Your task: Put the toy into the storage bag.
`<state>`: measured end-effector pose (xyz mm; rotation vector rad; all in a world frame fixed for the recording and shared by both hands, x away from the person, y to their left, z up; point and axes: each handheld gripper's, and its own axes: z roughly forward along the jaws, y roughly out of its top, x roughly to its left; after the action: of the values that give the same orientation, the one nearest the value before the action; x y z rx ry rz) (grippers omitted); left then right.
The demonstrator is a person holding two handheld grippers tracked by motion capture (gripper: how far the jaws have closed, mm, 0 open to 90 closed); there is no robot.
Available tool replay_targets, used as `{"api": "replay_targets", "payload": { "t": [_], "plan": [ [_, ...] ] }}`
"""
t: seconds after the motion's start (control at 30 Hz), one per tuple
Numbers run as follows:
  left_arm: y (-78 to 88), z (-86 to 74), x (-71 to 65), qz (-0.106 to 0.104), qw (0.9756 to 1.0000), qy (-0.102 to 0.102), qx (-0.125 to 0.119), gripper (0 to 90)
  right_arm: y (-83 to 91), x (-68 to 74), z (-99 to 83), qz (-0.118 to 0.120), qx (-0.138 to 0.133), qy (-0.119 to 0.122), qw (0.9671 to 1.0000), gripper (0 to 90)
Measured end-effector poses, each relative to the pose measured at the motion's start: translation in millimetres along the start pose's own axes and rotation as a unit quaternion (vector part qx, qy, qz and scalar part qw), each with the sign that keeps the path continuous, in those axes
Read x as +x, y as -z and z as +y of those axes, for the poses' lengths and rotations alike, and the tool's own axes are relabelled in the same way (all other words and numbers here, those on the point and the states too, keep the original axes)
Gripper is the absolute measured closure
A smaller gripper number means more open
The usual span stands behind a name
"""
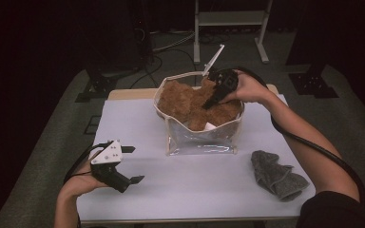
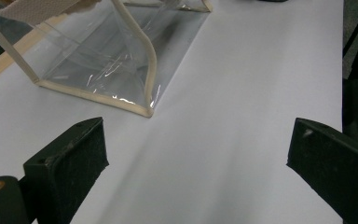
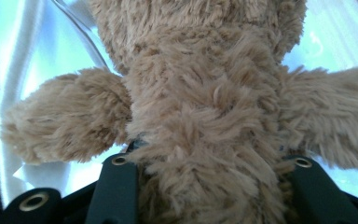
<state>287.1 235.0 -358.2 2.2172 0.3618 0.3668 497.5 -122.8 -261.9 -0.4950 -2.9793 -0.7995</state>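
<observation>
Right gripper (image 1: 209,105) clamps plush (image 3: 205,121) inside clear bag (image 1: 199,137); its view shows jaws squeezing fur. Left gripper (image 1: 132,164) gapes, empty, over worktop (image 2: 242,93).

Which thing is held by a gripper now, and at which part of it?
The right gripper holds the brown plush toy by its furry body, over the clear bag. The left gripper is open and holds nothing.

- The room was dark all around.
- The floor (image 1: 43,156) was grey carpet.
- A white tabletop (image 1: 195,185) stood in the light.
- A white metal stand (image 1: 230,19) stood at the back.
- Black cables (image 1: 171,45) lay on the floor.
</observation>
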Motion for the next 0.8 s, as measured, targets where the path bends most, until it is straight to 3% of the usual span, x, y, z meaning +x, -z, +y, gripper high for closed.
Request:
{"api": "replay_targets", "payload": {
  "t": [0.3,0.53,0.8],
  "plan": [
    [1.0,-0.1,0.1,0.002,1.0,-0.001,0.002,3.9,-23.3,-7.5,-0.9,-0.001,0.037,-0.016,0.9992,53.9],
    [0.2,0.5,-0.5,0.001,1.0,-0.003,0.001,3.9,-18.0,-7.6,-1.1,-0.01,0.012,-0.017,0.9997,33.3],
    [1.7,1.3,-0.9,0.003,1.0,-0.002,0.0,3.9,-6.1,-0.5,7.1,-0.031,0.001,-0.002,0.9995,32.6]
  ]
}}
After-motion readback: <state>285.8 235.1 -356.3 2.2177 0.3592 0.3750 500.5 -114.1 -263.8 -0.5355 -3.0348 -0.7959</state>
